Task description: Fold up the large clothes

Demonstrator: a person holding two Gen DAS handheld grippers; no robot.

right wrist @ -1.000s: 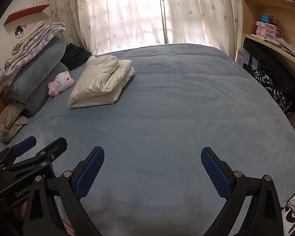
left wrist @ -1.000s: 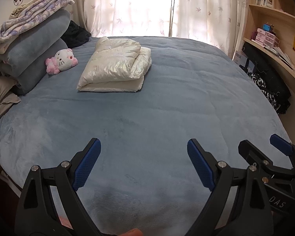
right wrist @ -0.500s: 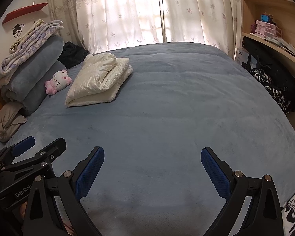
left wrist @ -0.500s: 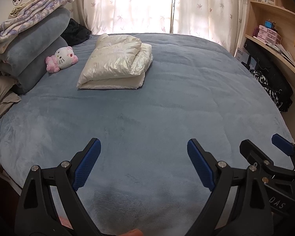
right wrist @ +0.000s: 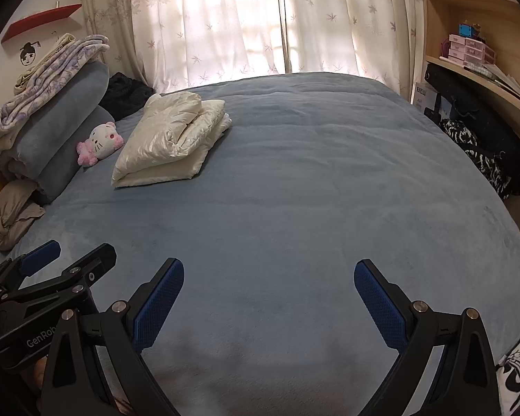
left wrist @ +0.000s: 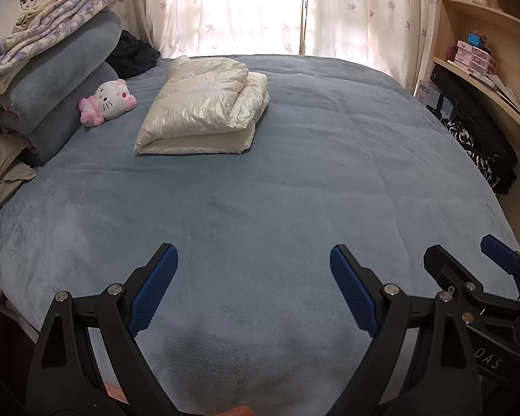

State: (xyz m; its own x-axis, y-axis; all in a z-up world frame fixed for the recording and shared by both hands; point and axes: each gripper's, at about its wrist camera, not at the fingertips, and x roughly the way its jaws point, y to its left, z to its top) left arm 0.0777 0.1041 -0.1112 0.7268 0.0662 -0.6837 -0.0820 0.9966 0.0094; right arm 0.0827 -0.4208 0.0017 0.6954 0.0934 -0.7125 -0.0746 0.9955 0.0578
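Note:
A cream padded garment (left wrist: 204,107) lies folded in a neat bundle on the blue bed cover (left wrist: 294,180), far left of centre; it also shows in the right wrist view (right wrist: 170,138). My left gripper (left wrist: 253,263) is open and empty, low over the bed's near edge, far from the garment. My right gripper (right wrist: 268,277) is open and empty beside it, to its right. Each gripper shows in the other's view: the right one (left wrist: 468,270) and the left one (right wrist: 69,260).
Rolled blue blankets (left wrist: 55,79) with folded sheets on top stand at the left, with a pink and white plush cat (left wrist: 109,102) beside them. A beige cloth (left wrist: 3,173) lies at the left edge. Shelves (left wrist: 482,69) and dark clothes (left wrist: 482,145) stand right of the bed. Curtains hang behind.
Both grippers stay open and empty. Both views have shifted slightly, so the bed and folded garment sit a little differently in frame.

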